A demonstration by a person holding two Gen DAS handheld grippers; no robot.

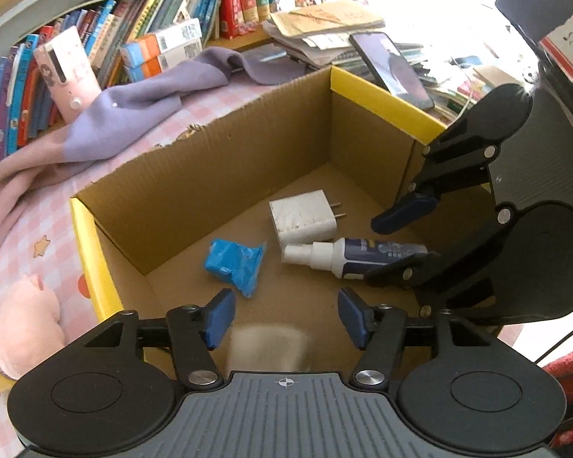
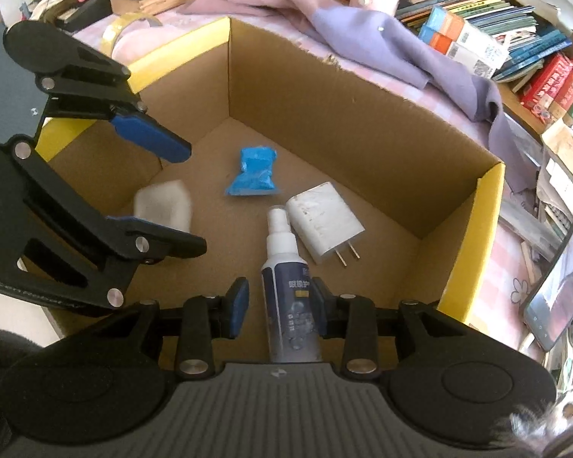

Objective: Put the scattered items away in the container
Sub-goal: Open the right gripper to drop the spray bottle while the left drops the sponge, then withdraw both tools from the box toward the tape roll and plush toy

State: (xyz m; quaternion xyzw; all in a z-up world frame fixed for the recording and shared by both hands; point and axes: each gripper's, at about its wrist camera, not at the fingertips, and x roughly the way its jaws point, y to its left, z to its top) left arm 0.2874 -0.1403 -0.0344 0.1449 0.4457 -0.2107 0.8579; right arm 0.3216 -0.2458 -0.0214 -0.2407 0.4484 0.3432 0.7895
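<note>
the cardboard box with yellow outer faces stands open on a pink checked surface, and both grippers hang over it. on the brown floor of the box lie four things. a white charger plug lies flat with its two metal pins pointing toward the far right wall. just beside it, and it seems touching it, lies the spray bottle on its side, white cap toward the middle of the box and dark blue label toward the right gripper. a small blue packet lies apart from these two, closer to the long torn wall. a pale blurred object, whitish, sits near the left gripper; what it is i cannot tell, and whether it rests on the floor i cannot tell either. the left gripper has its jaws wide apart with nothing between them; the pale object is seen under them. the right gripper has the body of the spray bottle between its blue pads; in the right wrist view one pad is close to the label and the other is a little off it, so the jaws look apart and not pressing. outside the box a purple cloth lies against the far wall, a phone leans by the corner, books stand behind, and a pink plush toy sits at the near left.
</note>
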